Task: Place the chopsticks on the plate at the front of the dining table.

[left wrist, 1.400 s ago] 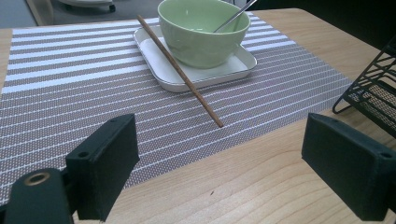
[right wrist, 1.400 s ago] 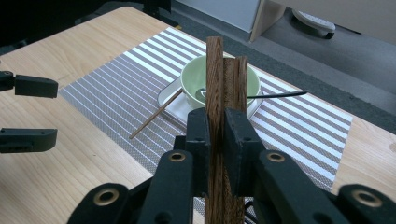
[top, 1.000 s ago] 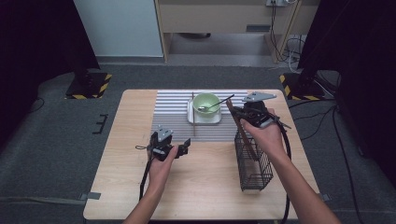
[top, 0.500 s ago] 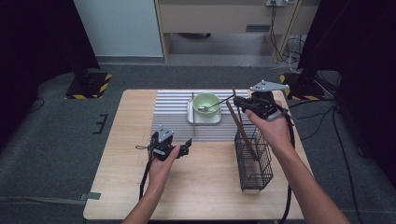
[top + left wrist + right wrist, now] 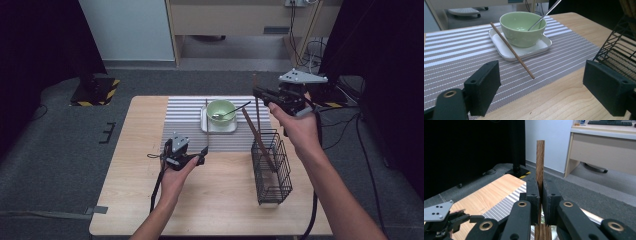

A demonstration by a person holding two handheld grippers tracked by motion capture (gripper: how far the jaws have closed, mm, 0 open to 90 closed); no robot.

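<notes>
Right gripper [image 5: 259, 93] clamps dark brown wooden chopstick [image 5: 540, 162] (grain visible), upright above table's far right edge. Second chopstick [image 5: 258, 139] leans in black wire basket [image 5: 272, 170] near right edge. Green bowl [image 5: 523, 28] on white tray [image 5: 499, 42] holds spoon [image 5: 543, 15]. Left gripper [image 5: 541, 92]: jaws wide, nothing between, just been closing slightly.

A green bowl [image 5: 221, 109] sits on a white square tray [image 5: 218, 126] at the upper middle of the high view, on a striped mat [image 5: 185, 120] across the wooden table [image 5: 130, 165]. A metal spoon [image 5: 231, 112] leans inside the bowl. Yellow-black striped blocks [image 5: 100, 90] rest on the grey floor at upper left.
</notes>
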